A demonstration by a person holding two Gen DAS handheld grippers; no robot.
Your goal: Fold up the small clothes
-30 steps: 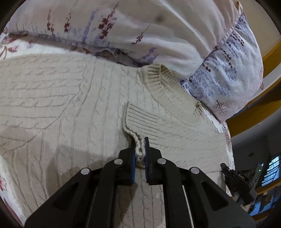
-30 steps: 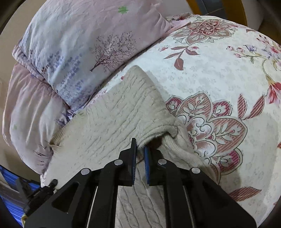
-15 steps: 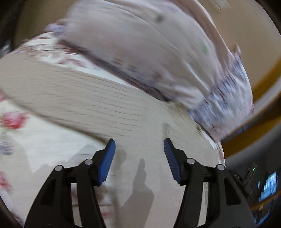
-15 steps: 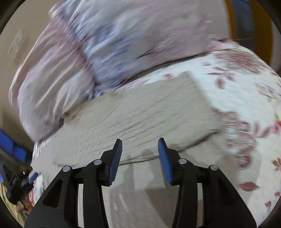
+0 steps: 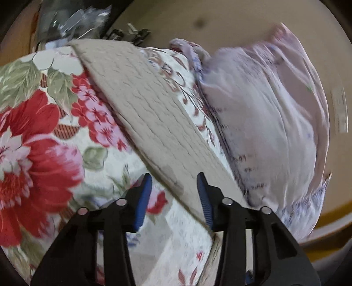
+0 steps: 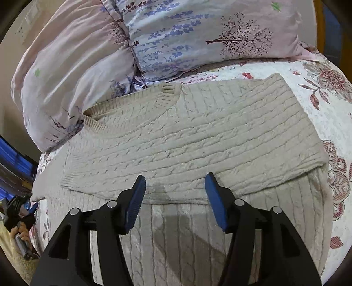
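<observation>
A cream cable-knit sweater [image 6: 198,136] lies flat on the floral bedspread [image 6: 325,92], its sleeves folded across the body and its ribbed collar [image 6: 123,123] toward the pillows. My right gripper [image 6: 175,193] is open and empty, just above the folded sleeve's lower edge. In the left wrist view the sweater [image 5: 151,118] runs as a diagonal band across the bedspread [image 5: 44,136]. My left gripper [image 5: 173,193] is open and empty over the sweater's near edge.
Two pillows lie against the wall behind the sweater: a pale pink one [image 6: 72,66] and a lavender-print one [image 6: 198,33]. The pillow [image 5: 275,132] shows at the right in the left wrist view. Clutter [image 5: 72,17] lies beyond the bed's far end.
Both grippers let go of the sweater's sleeves and opened. Both pulled back. The left wrist view swung left toward the sweater's hem end.
</observation>
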